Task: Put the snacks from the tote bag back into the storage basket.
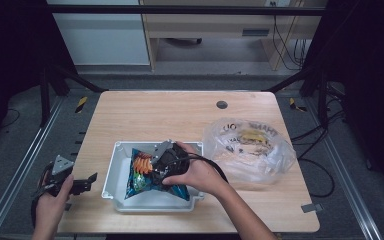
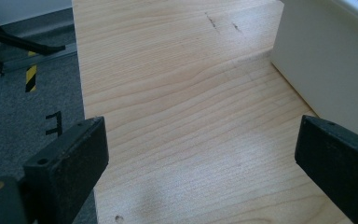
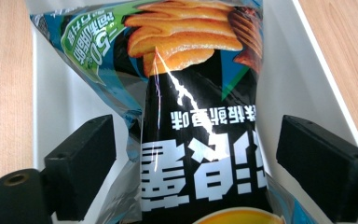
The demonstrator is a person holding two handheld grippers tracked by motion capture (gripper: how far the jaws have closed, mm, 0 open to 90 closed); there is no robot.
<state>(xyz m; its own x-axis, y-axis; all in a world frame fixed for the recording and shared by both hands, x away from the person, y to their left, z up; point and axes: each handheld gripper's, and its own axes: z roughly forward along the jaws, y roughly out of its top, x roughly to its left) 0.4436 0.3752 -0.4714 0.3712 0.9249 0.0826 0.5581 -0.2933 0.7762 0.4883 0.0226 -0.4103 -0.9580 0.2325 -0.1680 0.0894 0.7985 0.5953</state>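
I see a wooden counter (image 1: pixel 180 115) with a white tray (image 1: pixel 111 172) near its front edge. A bag of chips (image 1: pixel 140 175) lies inside the tray, its blue, black and orange print facing up. My right gripper (image 1: pixel 166 159) hangs over the tray, right above the bag, held by the right hand (image 1: pixel 197 172). In the right gripper view its jaws stand wide apart, one on each side of the bag, and I cannot tell whether they touch the foil; they are released, not clamped on it. The bag there runs between the jaws, with white tray walls on both sides.

My left gripper (image 1: pixel 77 185) sits at the counter's left front corner, held by the left hand (image 1: pixel 52 200), beside the tray and apart from it. In the left gripper view its jaws are spread wide over bare wood, gripping nothing, with the tray's outer wall at the right.

A crumpled clear plastic bag (image 1: pixel 250 147) lies on the counter just right of the tray.
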